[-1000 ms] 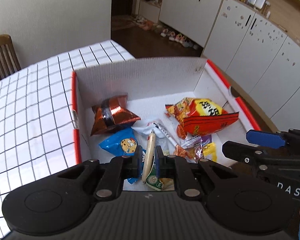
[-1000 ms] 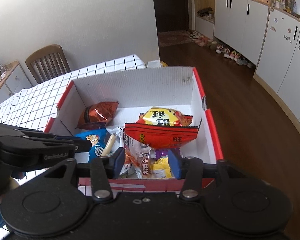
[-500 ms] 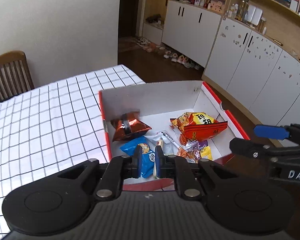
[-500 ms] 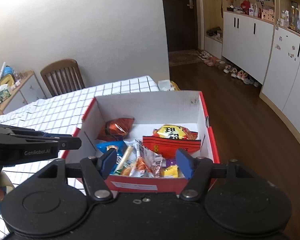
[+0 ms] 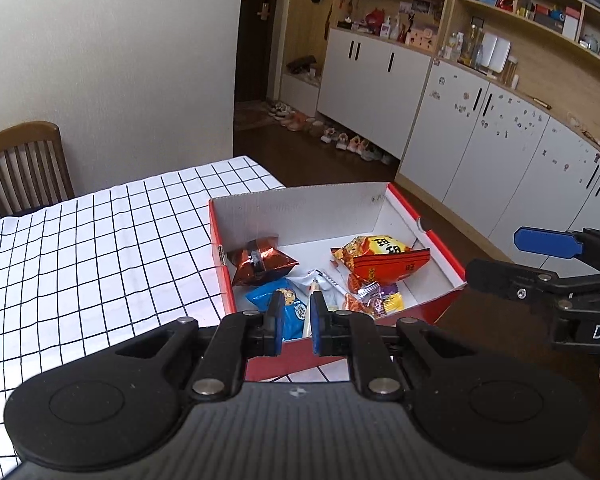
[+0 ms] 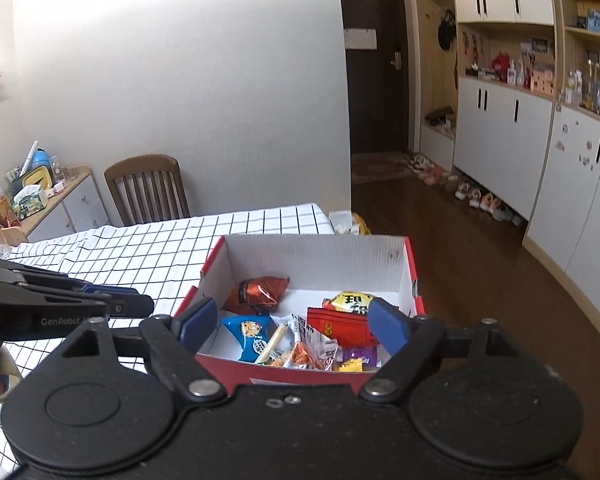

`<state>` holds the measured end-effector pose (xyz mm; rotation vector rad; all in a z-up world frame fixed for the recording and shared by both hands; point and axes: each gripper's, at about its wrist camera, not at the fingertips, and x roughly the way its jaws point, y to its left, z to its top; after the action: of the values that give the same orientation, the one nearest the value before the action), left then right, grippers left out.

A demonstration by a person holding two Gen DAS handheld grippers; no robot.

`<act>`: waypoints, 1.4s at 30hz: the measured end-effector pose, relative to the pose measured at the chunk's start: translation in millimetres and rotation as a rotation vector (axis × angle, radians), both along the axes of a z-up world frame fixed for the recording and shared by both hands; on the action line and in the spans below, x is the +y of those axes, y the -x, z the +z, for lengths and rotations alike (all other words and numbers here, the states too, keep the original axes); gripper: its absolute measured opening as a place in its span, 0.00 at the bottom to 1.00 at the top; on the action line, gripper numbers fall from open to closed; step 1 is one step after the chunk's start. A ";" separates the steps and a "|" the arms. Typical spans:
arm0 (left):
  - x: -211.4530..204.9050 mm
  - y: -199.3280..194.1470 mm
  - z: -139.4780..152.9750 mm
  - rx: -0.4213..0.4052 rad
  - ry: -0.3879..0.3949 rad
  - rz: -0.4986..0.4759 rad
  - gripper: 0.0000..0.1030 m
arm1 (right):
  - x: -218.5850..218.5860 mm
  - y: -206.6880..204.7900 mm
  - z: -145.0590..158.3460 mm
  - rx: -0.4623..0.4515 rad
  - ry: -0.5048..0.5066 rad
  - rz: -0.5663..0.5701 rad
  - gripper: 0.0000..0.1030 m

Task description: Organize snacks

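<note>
one box (image 6: 308, 372), seven-odd snacks (image 6: 256, 294); left fingers (image 5: 276, 322) together, right fingers (image 6: 388, 324) apart, opening.

"GenRobot.A…" in pale letters along the side of the left gripper (image 6: 66, 314), tail cut off by the near finger. "DA…" in white on the right gripper (image 5: 548, 276), clipped at the frame edge. Bold black characters on the yellow-topped snack bag (image 6: 350, 303), too small to read. Nothing else legible.
</note>
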<state>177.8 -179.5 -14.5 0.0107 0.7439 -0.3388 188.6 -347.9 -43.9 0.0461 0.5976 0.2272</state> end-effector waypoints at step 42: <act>5.5 45.9 18.8 -0.134 0.059 -0.010 0.97 | -2.2 52.0 18.1 -0.114 -0.087 -0.045 1.00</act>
<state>131.9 -174.0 4.3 -0.0181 0.6014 -0.3654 136.6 -350.1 -25.8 0.1295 0.4721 0.2111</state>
